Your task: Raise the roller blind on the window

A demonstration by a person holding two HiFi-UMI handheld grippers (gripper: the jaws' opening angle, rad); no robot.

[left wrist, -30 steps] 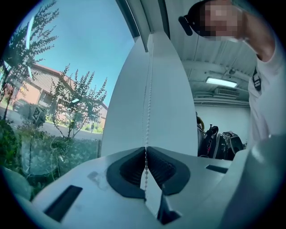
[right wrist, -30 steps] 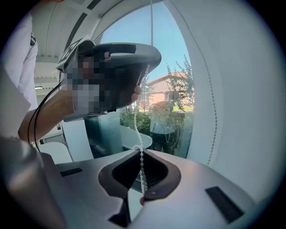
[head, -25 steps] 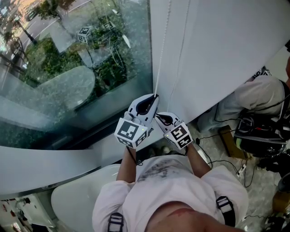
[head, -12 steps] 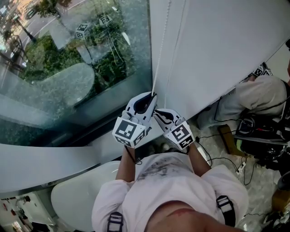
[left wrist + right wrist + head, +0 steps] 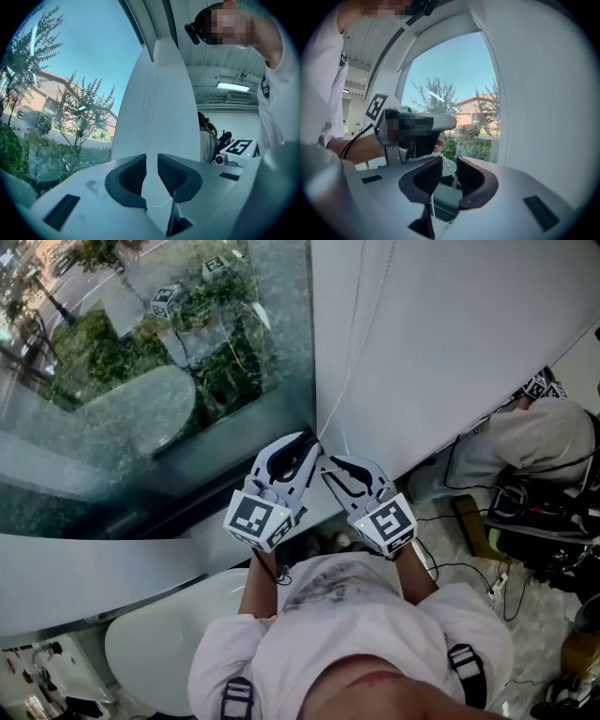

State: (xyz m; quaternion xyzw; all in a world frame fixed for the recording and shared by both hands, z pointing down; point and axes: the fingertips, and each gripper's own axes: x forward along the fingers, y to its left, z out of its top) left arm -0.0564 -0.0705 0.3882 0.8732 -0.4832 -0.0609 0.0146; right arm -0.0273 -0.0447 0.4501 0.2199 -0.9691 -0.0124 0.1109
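Hanging between right gripper (image 5: 449,158) jaws, bead chain (image 5: 447,165)

Both forearms reach forward, close together. The left gripper (image 5: 314,440) has just been opening its jaws, with a thin cord (image 5: 158,205) loose between them. The right gripper (image 5: 331,463) has its jaws apart.

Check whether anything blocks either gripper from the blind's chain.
Nothing visible does. The chain hangs bare against the blind down to both grippers. Left gripper has just been opening its jaws, a strand loose between them; right gripper stands open around the chain.
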